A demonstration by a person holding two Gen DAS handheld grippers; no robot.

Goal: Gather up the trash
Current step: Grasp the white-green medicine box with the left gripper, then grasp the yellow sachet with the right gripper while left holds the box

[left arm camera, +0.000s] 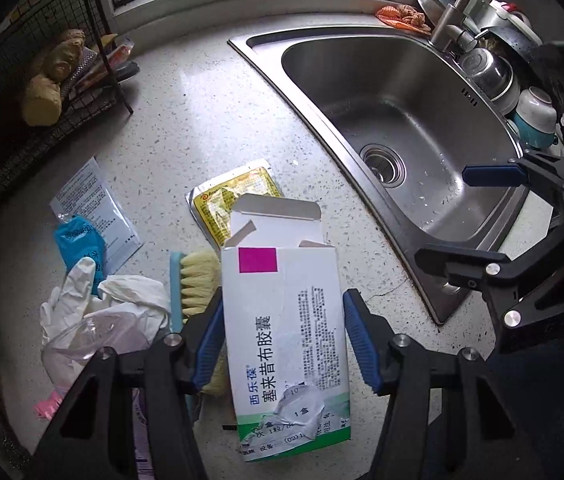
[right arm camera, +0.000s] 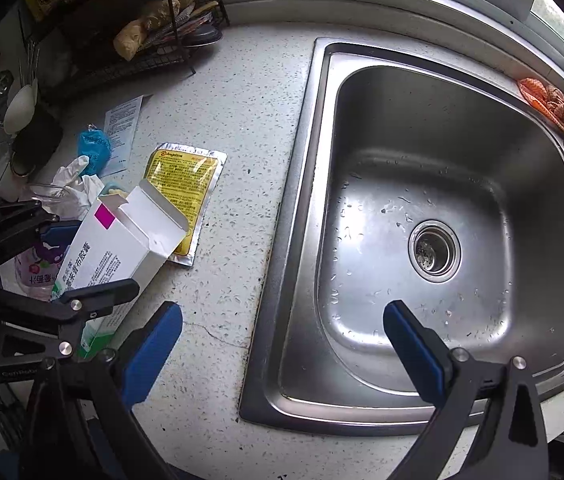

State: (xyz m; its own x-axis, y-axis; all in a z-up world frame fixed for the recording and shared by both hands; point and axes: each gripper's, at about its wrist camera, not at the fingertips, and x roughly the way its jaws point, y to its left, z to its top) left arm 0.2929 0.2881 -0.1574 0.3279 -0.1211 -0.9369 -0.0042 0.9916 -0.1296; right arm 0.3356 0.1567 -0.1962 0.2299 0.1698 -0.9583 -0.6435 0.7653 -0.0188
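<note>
Blue-padded left gripper pinches a white medicine box, flap open; right gripper gapes empty astride the sink rim.

The table is speckled white stone, smooth with a faint sheen and a hairline crack. The sink is brushed stainless steel, dotted with water drops. The medicine box is matt white cardboard, its label torn. The yellow sachet is glossy foil with silver edges. The gloves are thin, wrinkled white latex. The brush has pale, rough bristles. The left claw carries ribbed blue rubber pads on matt black plastic
</note>
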